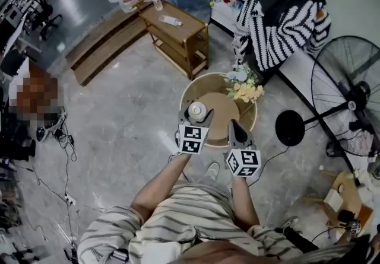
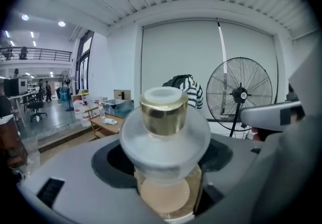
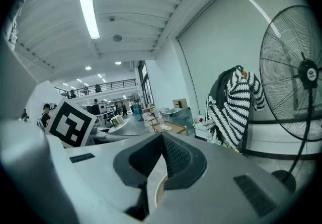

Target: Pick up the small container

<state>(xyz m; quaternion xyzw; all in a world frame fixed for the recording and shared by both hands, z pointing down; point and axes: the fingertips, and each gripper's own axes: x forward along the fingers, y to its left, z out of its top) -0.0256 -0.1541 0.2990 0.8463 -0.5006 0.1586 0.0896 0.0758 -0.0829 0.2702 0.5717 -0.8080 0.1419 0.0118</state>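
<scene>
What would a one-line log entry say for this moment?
left claw: shut on small container | right claw: shut, empty | place: both above round table

Identify the small container (image 2: 163, 132) by its gold metallic collar, frosted white cap and frosted clear shoulder. Its lower part reads pale tan, possibly only the tabletop showing through. The left gripper (image 1: 196, 117) and right gripper (image 1: 234, 125) have light grey bodies, black jaw linings and cubes with black-and-white square markers. In the head view the round table (image 1: 222, 111) is tan. At its 2 o'clock edge, the flowers (image 1: 244, 88) are pale yellow and white. At 1 o'clock, the garment (image 1: 285, 25) carries black-and-white stripes. Your shirt (image 1: 178, 215) is beige with thin dark stripes. The floor (image 1: 119, 108) is mottled grey.
</scene>
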